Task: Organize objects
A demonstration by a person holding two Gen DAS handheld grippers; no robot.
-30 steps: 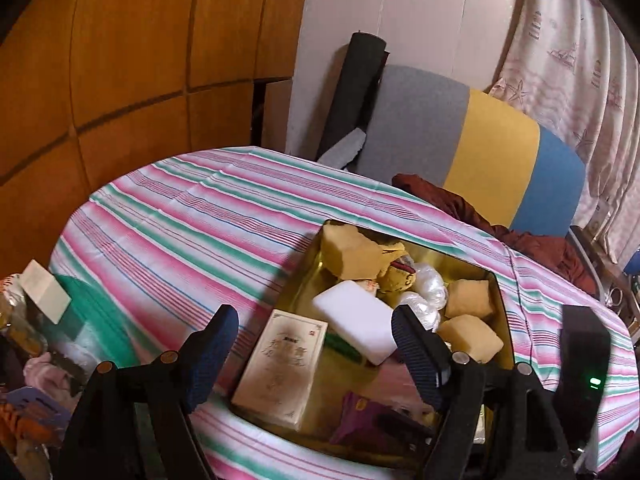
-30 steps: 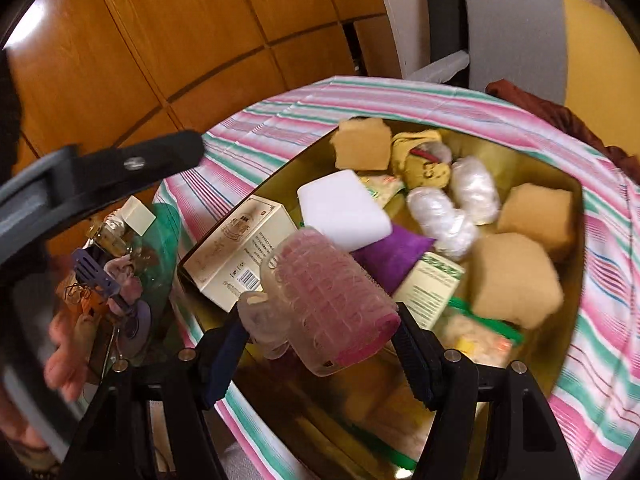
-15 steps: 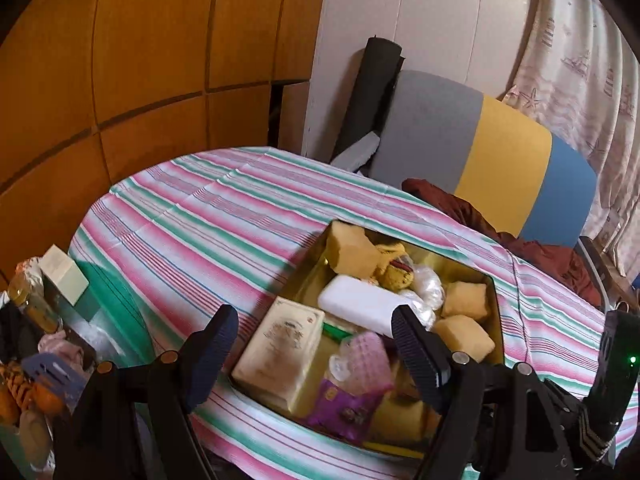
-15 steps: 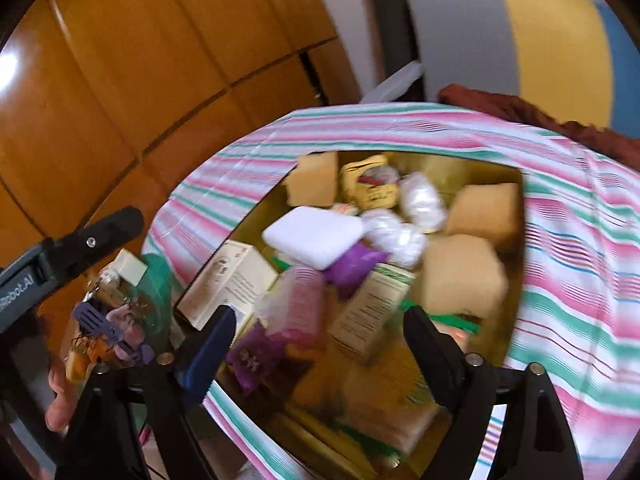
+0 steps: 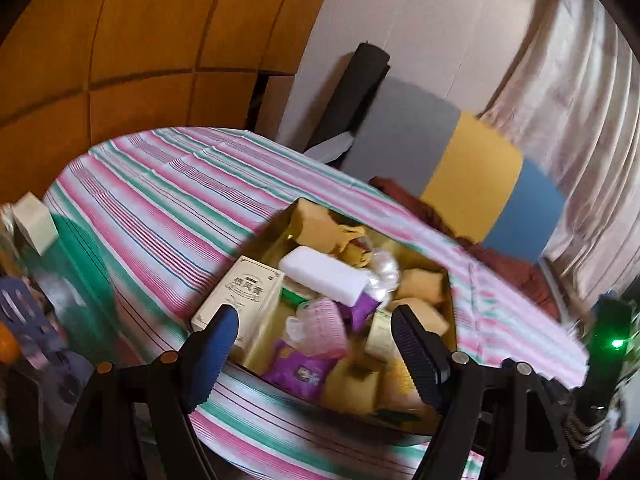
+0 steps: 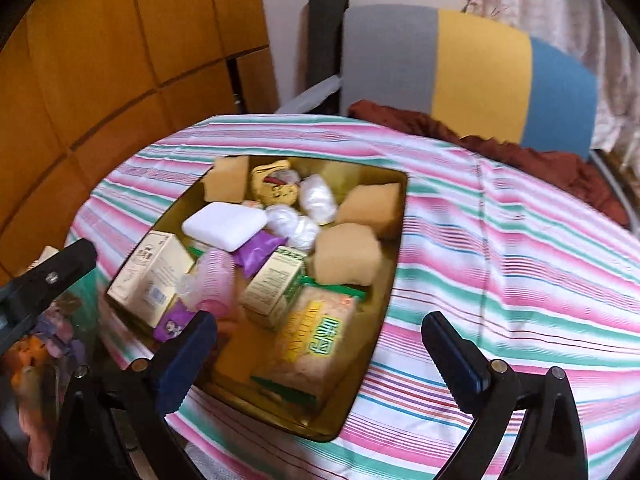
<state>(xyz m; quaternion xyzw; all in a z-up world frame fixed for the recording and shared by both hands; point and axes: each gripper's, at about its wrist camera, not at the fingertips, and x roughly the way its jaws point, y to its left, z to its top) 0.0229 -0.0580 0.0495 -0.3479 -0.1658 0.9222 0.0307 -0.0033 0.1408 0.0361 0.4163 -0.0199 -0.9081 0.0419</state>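
Observation:
A gold tray (image 6: 176, 206) sits on the striped table, filled with several items. Among them lies a pink ribbed cup (image 6: 214, 280) on its side, between a cream box (image 6: 152, 276) and a small green-printed box (image 6: 276, 280). My right gripper (image 6: 318, 320) hovers above the tray's near end, its jaws opening wide with nothing between them. In the left wrist view the tray (image 5: 272, 240) is ahead and below. There my left gripper (image 5: 314, 314) is open and empty, short of the pink cup (image 5: 320, 328).
The tray also holds a white block (image 6: 224, 222), tan sponges (image 6: 348, 258), a purple sachet (image 6: 256, 250) and a noodle packet (image 6: 316, 344). A green dish (image 5: 76, 264) with small items sits at the left. A chair (image 6: 480, 68) with maroon cloth stands behind.
The right gripper let go of the pink cup, which now lies in the tray, and its jaws spread wide as it rose and drew back. The left gripper shifted back, still open.

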